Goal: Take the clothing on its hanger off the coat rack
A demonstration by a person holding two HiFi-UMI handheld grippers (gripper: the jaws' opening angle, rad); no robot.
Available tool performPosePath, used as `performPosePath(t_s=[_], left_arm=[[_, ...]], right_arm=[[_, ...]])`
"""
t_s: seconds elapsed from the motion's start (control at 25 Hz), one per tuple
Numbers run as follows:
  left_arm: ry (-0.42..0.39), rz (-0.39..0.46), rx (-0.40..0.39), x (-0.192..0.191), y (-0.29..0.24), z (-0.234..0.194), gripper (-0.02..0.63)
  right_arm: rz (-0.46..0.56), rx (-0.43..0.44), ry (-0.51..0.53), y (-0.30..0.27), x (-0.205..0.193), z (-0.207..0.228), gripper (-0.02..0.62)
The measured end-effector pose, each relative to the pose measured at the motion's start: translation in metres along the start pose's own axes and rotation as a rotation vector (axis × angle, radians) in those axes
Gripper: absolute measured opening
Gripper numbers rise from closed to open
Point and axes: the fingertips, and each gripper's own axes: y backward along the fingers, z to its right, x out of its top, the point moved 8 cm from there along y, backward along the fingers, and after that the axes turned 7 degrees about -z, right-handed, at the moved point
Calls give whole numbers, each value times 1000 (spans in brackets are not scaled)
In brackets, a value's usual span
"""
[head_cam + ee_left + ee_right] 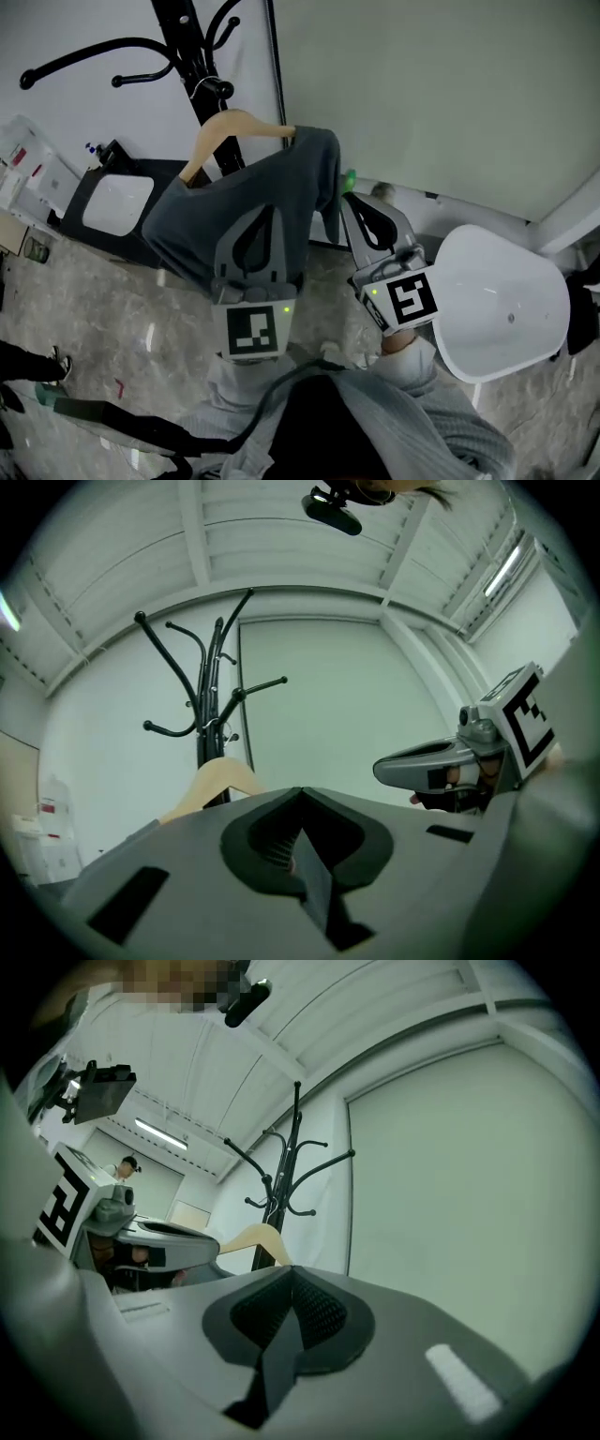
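The left gripper (264,214) pinches the grey clothing (202,220) mid-cloth, and the right gripper (350,200) nips its sleeve edge, both pressed tight. The clothing drapes from its wooden hanger (230,122), hook right up against the coat rack (192,56) pole.

I'm working with two matching hand-held units. The left gripper (265,212) and the right gripper (349,199) each have a pale grey shell that narrows toward the jaws, with a black teardrop-shaped recess set into it. In the gripper views I see that the recess is lined with ribbed or meshed black padding. Behind each shell sits a white marker cube (253,333) printed with black squares, and a small green light (284,307) glows at its edge. I wear a light grey ribbed knit sleeve (417,364). A dark strap (141,424) runs alongside my clothing.
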Motion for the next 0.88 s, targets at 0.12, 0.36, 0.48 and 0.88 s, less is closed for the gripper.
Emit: performPosePath(t_s=[0.12,0.36,0.48,0.88], left_arm=[[-7,-37,95,-5,1,-18,5],[-22,-65,229,-9,5,-61,5],[-24,-58,252,-7,4,-77,5],[-52,-92,231,-3,-12,-100,5]], right_arm=[[-4,97,-16,-33,-9,1,3],[34,174,29,-87,-4,-13,3],[50,181,60,-103,3,-17,3],[90,224,95,-132,18,-5,3]])
